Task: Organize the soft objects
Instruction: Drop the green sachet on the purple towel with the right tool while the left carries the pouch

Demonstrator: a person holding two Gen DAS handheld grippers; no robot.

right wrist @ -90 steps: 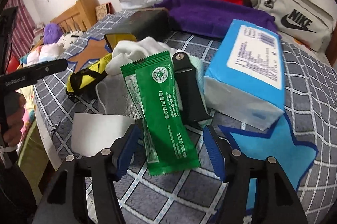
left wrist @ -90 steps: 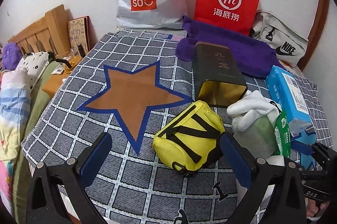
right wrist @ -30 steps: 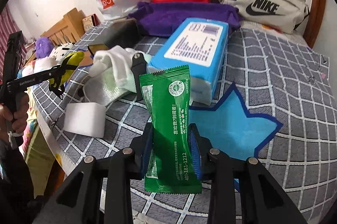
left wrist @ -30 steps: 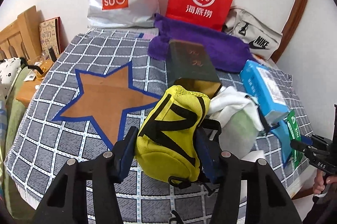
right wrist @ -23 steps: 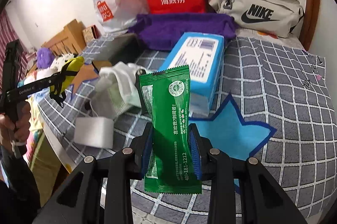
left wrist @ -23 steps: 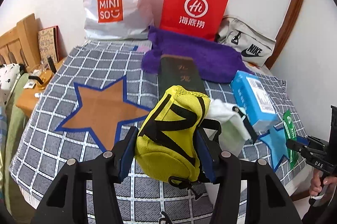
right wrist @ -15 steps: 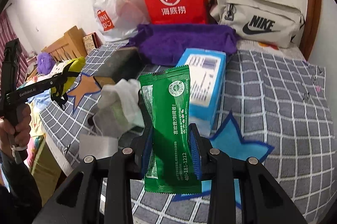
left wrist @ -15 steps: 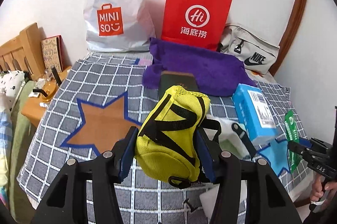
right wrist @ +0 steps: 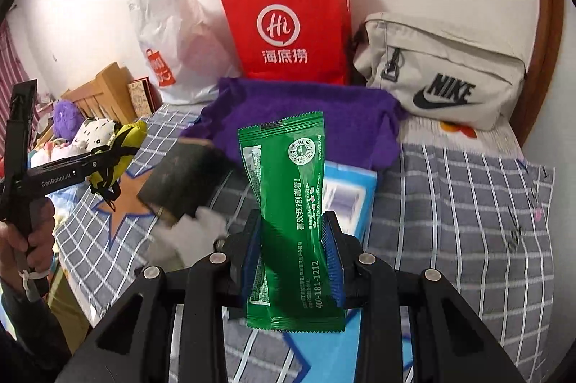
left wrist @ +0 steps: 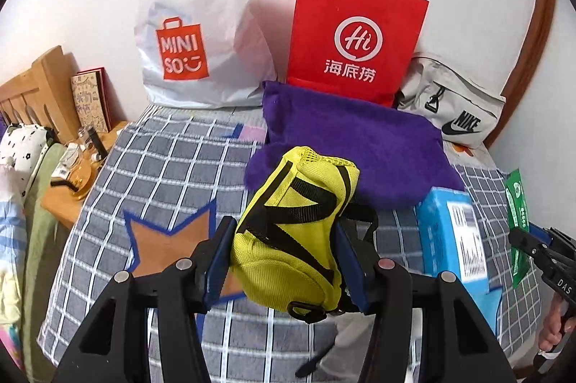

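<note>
Keep your left gripper [left wrist: 284,260] jaws clamped on the yellow mesh pouch [left wrist: 298,228], right gripper [right wrist: 292,260] jaws pinching the green foil sachet [right wrist: 291,213]; carry both level.

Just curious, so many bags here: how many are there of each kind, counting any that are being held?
Shopping bags: 2, the white Miniso bag and red paper bag.
Waist bags: 2, the beige Nike bag and yellow pouch.
Total: 4.

Two shopping bags [left wrist: 345,34] are standing side by side along the bed's [left wrist: 172,160] far edge, a towel [left wrist: 360,149] lying just before them
</note>
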